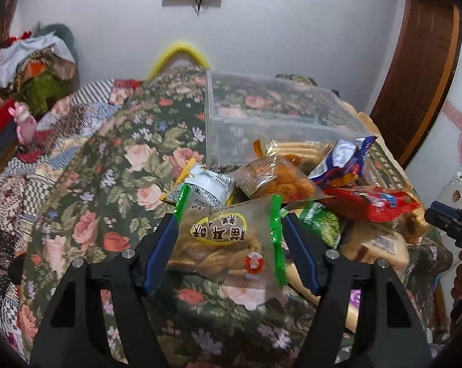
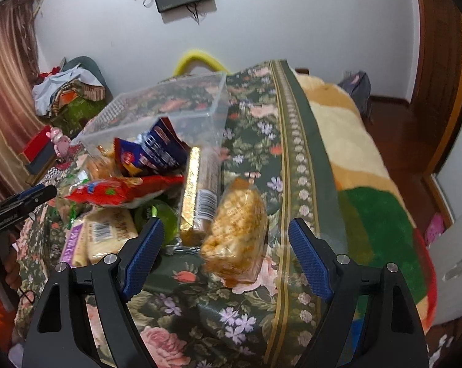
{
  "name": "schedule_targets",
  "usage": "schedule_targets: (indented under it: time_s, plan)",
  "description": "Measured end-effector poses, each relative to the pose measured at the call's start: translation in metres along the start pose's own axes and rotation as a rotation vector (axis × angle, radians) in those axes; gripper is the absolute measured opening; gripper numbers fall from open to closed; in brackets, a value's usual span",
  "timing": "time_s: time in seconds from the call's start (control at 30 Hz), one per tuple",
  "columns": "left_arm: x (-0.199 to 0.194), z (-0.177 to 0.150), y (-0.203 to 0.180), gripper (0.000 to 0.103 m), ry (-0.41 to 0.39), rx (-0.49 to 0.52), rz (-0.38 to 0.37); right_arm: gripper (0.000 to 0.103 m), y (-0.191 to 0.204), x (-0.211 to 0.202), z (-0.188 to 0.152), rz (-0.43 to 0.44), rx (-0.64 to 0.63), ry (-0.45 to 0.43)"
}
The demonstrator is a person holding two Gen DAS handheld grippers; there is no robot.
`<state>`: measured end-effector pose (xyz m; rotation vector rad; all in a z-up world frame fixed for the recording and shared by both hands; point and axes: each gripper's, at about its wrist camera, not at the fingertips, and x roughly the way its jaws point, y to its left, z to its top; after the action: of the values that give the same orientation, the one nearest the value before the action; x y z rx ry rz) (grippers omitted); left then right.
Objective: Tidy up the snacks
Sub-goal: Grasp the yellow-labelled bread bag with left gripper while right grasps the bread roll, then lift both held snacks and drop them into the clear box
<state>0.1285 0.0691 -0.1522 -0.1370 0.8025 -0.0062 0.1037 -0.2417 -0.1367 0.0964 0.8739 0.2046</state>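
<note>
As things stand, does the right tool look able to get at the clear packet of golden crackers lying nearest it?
Probably yes: the right tool is open, and the cracker packet lies between its fingers with nothing on top.

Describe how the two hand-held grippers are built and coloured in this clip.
The left hand-held gripper and the right hand-held gripper look alike: matte black angular frames with triangular cut-outs and silver round pins at the joints. Each finger carries a blue textured pad. No cables or sleeves show.

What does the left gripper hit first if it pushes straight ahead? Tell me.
Probably the clear green-edged biscuit packet, already lying between the open left gripper fingers; beyond it sits the snack pile, though depth is uncertain.
</note>
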Motion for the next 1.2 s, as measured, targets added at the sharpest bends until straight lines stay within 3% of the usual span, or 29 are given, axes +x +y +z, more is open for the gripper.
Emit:
schedule_targets:
  time_s: [0.17,0.33,0.43,0.6,0.7,0.77,0.8,0.93,1.2]
  plan:
    - [0.027,-0.002,0.006,0.078,0.064,-0.016,-0.005,0.081,-0.003,0.009,-0.003,-0.006,0.008,0.032]
    - [0.035,-0.006,-0.003,0.087,0.046,0.034,0.025,0.074,-0.005,0.023,-0.004,0.005,0.023,0.078]
    - [0.04,-0.006,-0.004,0.093,0.055,0.048,0.025,0.067,-0.006,0.027,-0.005,0.025,0.044,0.088]
    - [0.042,-0.006,-0.002,0.094,0.054,0.048,0.014,0.046,-0.008,0.022,-0.005,0.055,0.062,0.08]
    - [0.039,-0.008,-0.001,0.091,0.045,0.046,0.007,0.034,-0.01,0.019,-0.003,0.036,0.057,0.07]
    - [0.036,-0.01,0.0,0.087,0.04,0.045,0.004,0.033,-0.013,0.017,-0.004,0.039,0.07,0.069]
    - [0.033,-0.01,0.0,0.075,0.035,0.047,0.013,0.033,-0.013,0.017,-0.003,0.038,0.073,0.07]
    - [0.019,-0.012,-0.002,0.061,-0.001,0.06,0.035,0.032,-0.012,0.015,-0.002,0.03,0.076,0.062]
    - [-0.004,-0.008,0.001,0.051,-0.043,0.046,0.027,0.031,-0.005,-0.003,0.013,0.058,0.076,-0.005]
